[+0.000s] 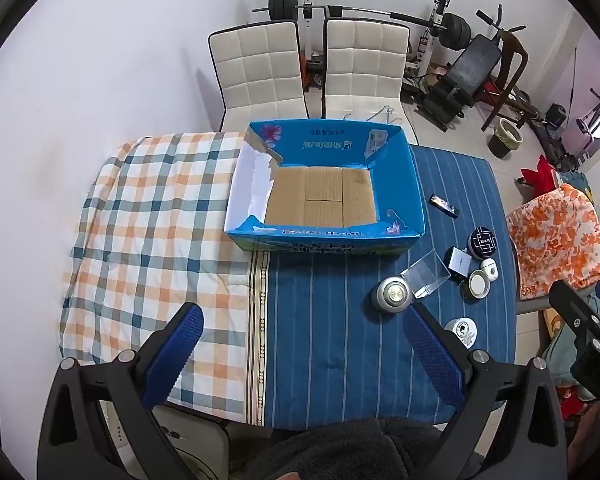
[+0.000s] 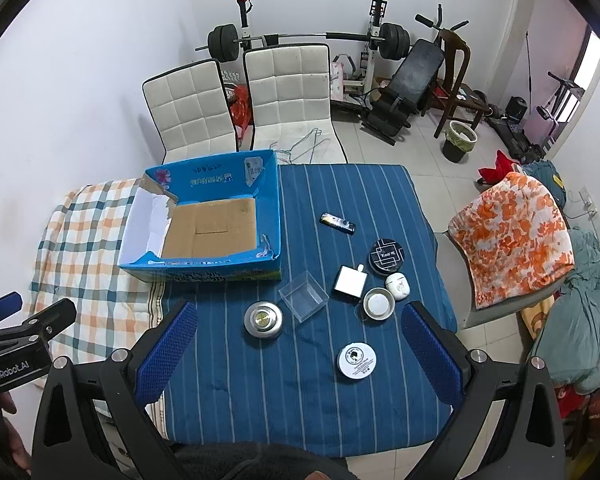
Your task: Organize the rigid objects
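An empty blue cardboard box (image 1: pixel 396 184) (image 2: pixel 270 200) stands open on the table. To its right on the blue striped cloth lie several small items: a silver round tin (image 2: pixel 263 319) (image 1: pixel 394 293), a clear plastic cube (image 2: pixel 303 295) (image 1: pixel 426 275), a white round tin (image 2: pixel 356 360) (image 1: pixel 462 330), a white square charger (image 2: pixel 350 281), a small white-lidded jar (image 2: pixel 378 304), a white earbud case (image 2: pixel 397 287), a black round tin (image 2: pixel 386 257) and a dark lighter (image 2: pixel 337 222). My left gripper (image 1: pixel 300 356) is open above the cloth's near edge. My right gripper (image 2: pixel 298 354) is open above the items.
A plaid cloth (image 1: pixel 152 216) covers the table's left part. Two white chairs (image 1: pixel 308 68) stand behind the table. A chair with an orange floral cover (image 2: pixel 512 236) stands at the right. Gym gear and a bin (image 2: pixel 458 140) are at the back.
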Tool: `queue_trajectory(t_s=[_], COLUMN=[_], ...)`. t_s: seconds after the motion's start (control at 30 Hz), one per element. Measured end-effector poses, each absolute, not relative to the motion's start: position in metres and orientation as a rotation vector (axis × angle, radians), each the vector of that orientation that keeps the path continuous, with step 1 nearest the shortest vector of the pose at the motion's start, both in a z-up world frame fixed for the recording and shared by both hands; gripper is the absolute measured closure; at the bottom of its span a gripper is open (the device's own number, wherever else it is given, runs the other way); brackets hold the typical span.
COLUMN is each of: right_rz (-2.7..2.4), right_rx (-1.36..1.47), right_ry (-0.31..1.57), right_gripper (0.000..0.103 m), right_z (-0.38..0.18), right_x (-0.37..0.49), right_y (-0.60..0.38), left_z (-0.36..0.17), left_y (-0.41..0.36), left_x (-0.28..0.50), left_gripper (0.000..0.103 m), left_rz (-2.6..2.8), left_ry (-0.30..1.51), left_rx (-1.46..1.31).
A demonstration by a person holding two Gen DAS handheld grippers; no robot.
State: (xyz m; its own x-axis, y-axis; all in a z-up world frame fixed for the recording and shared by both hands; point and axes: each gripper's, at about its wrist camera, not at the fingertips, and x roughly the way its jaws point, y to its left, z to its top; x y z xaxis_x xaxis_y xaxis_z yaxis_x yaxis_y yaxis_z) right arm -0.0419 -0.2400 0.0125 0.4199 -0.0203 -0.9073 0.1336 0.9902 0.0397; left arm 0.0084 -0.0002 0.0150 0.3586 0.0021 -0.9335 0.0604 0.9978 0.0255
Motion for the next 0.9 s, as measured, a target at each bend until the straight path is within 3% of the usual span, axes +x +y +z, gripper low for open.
queue_trajectory(t_s=[0.9], right_rz=[-0.090], right_rx=[0.104], right_ry=[1.115], right_gripper=[0.000], right_z=[0.0183], right_x=[-0.0486], right_y=[-0.2304], left_z=[0.0188], left_y=[0.0015], left_x=[0.0064], left_gripper=[0.000], left_rz=[-0.028], left_ry=[1.197], left_rx=[0.063])
